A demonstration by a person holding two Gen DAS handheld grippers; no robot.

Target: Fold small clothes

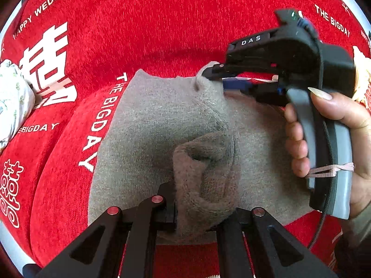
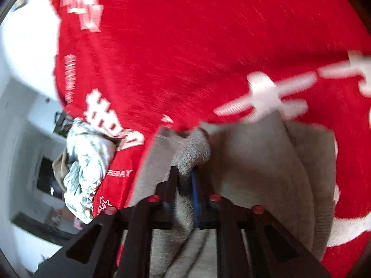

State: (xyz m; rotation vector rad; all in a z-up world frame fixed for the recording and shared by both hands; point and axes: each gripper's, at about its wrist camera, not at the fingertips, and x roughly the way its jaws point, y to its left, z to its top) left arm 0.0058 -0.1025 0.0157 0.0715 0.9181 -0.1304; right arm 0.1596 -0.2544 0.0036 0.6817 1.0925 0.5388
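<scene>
**Grey knit mid-fold on the red cloth**

Grey knit garment (image 1: pixel 150 125), soft, light and floppy, lies on a red wedding-print cloth (image 1: pixel 139 23). The left gripper (image 1: pixel 197 208) has its jaws clamped on a bunched fold. The right gripper (image 2: pixel 185 176) has its jaws partly apart around the far corner. Edges and corners likely give the surest hold. No containers show; a floral garment (image 2: pixel 88 162) lies aside.

A grey-brown knitted garment (image 1: pixel 148 125) lies bunched on red cloth (image 1: pixel 162 18).

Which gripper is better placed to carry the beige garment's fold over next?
Left. The left gripper is clamped on a bunched fold of the beige garment; the right gripper only has loose cloth between its jaws.
</scene>
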